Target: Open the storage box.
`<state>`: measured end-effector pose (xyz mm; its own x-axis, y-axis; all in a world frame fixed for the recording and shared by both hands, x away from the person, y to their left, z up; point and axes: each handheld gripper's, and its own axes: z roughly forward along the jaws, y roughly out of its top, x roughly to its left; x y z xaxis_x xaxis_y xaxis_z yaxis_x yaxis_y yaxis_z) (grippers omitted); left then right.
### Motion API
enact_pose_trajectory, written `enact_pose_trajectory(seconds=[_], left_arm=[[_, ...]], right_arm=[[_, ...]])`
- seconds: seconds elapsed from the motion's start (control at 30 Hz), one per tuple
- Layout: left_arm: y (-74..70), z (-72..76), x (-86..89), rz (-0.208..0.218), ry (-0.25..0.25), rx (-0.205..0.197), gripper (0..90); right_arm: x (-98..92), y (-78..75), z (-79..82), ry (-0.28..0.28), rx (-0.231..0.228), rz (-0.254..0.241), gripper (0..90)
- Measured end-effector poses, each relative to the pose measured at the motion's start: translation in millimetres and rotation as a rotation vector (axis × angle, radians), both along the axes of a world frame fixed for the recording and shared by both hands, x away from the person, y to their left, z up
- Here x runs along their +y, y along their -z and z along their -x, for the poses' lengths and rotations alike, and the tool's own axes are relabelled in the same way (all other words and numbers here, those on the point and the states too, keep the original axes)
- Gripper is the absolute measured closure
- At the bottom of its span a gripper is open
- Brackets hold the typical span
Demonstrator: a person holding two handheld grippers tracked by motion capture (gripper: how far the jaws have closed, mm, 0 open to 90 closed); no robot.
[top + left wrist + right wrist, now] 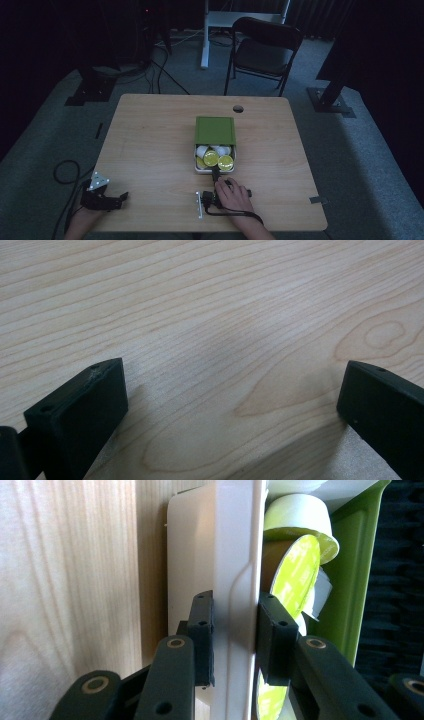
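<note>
No brand, label or writing is showing legibly on anything here; the foil tops of the pods are looking plain yellow-green.

The white drawer [215, 170] is sitting pulled out of a green box [215, 131] near the middle of the table [150, 150], its open end facing the person. In the high view 2 yellow-green-lidded pods [218, 160] are lying at the front of the drawer, with 2 or 3 white cups behind them. In the right gripper view the drawer's front wall [235, 595] is appearing as a thin white panel with a raised tab, and the pods [295, 575] are lying tipped on their sides just behind it, against the green wall.

The right gripper [235, 630] is clamping that front wall: 1 black pad is pressing on its outer face and the other on its inner face, so the jaws are standing only as far apart as the panel is thick. In the high view the right hand [233, 195] is resting on the table just in front of the drawer.

The left gripper [232, 405] is sitting near the table's front left corner, well apart from the box, with its 2 jaws spread wide and only bare wood between them.
</note>
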<state>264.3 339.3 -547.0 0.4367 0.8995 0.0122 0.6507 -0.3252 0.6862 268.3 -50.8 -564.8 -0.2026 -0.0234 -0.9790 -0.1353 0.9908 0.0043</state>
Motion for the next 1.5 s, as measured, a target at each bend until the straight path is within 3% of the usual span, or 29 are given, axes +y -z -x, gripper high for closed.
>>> enact_pose_trajectory(seconds=[1.5], left_arm=[[0.0,0.0,0.0,0.000,0.000,0.000,0.0]], right_arm=[[-3.1,3.7,35.9,-0.030,0.026,0.019,71.6]])
